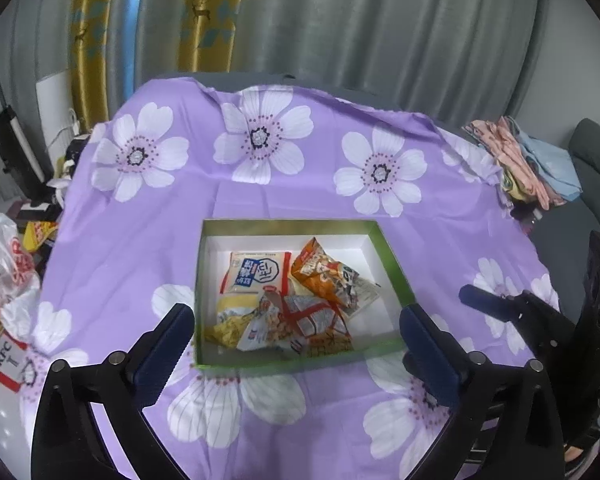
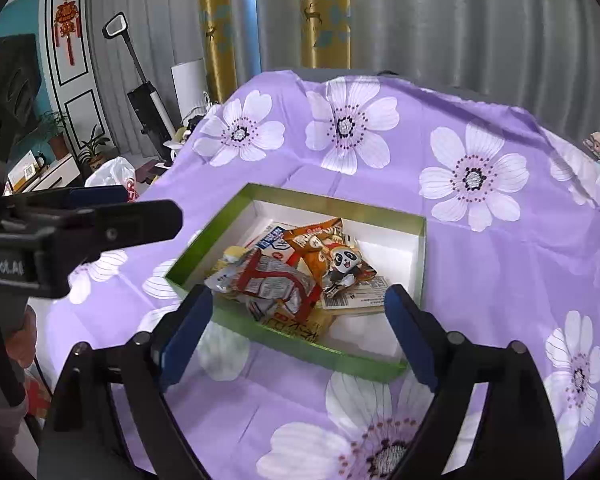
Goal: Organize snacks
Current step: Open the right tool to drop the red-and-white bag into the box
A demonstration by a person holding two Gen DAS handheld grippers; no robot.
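Both claws, left (image 1: 296,330) and right (image 2: 298,320), stand spread and empty above the cloth-covered counter (image 1: 300,192). Snack packets (image 1: 292,304) lie heaped inside the green-rimmed box (image 1: 388,256); lower packets are partly buried, their print unreadable.

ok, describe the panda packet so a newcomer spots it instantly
On the purple floral cloth sits a green-rimmed box with a white inside. Among its snack packets, take the orange packet toward the far right: only it shows a cartoon panda.
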